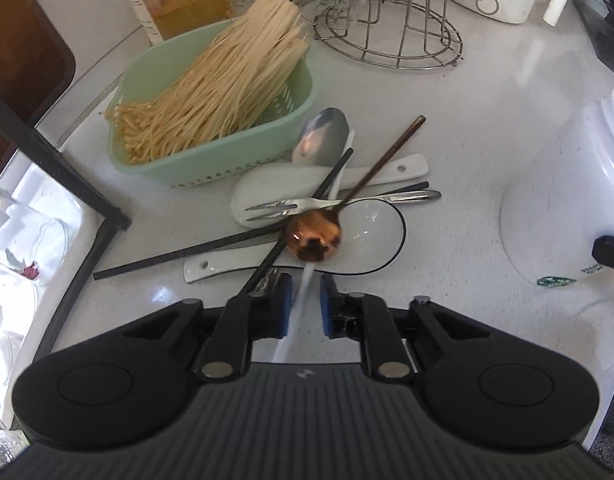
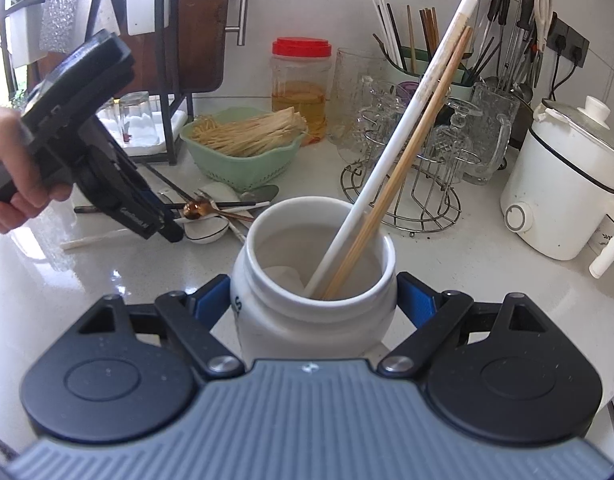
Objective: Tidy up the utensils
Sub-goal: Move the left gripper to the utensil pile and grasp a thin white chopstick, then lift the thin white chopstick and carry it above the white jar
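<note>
Left gripper (image 1: 305,286), jaws spread around a white chopstick (image 1: 307,280) (lower centre), must pinch it; right gripper (image 2: 313,292) clamps the white jar (image 2: 313,312).

Both views are bright with daylight, which seems to come from the left side. The white counter (image 1: 487,128) shows soft glare spots and only weak shadows. The fisheye lens bends straight lines strongly near the edges. The white chopstick (image 1: 303,296) between the left gripper's pads is blurred; far corners look soft.
</note>
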Motion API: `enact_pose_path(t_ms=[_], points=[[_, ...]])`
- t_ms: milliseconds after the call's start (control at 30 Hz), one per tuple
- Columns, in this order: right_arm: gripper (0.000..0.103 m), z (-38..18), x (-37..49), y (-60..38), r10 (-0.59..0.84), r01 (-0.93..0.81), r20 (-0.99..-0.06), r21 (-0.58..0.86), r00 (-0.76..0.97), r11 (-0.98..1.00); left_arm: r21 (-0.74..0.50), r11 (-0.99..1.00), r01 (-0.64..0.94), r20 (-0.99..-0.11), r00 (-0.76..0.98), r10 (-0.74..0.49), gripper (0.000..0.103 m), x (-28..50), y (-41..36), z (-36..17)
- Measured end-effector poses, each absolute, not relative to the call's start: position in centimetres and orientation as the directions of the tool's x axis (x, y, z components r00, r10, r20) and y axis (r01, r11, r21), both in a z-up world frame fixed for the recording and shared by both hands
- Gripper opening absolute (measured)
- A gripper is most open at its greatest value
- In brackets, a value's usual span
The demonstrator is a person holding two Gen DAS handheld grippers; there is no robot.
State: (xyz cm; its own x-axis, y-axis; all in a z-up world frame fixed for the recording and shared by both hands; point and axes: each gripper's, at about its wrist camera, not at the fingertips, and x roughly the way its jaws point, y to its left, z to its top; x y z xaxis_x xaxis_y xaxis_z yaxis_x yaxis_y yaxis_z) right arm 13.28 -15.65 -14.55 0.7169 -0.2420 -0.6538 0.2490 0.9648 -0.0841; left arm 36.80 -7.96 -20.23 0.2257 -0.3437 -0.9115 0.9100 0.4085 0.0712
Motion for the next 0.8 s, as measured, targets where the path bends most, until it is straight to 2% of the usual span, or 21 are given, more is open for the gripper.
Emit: enact_pose_path(t_ms=[267, 800], points=[[0.091, -14.4, 13.6, -16.0, -0.220, 0.218, -0.662, -0.086, 0.717, 0.972, 0.051, 0.455, 0.889, -0.915, 0.224, -0.335, 0.006, 35.5, -7.8, -20.0], [0.091, -14.5, 13.4, -16.5, -0.159, 0.141, -0.652, -0.080, 0.741, 0.987, -0.041, 0.645, 0.763, -0.900, 0.251, -0.355, 0.006, 30.7, -4.0, -17.6]])
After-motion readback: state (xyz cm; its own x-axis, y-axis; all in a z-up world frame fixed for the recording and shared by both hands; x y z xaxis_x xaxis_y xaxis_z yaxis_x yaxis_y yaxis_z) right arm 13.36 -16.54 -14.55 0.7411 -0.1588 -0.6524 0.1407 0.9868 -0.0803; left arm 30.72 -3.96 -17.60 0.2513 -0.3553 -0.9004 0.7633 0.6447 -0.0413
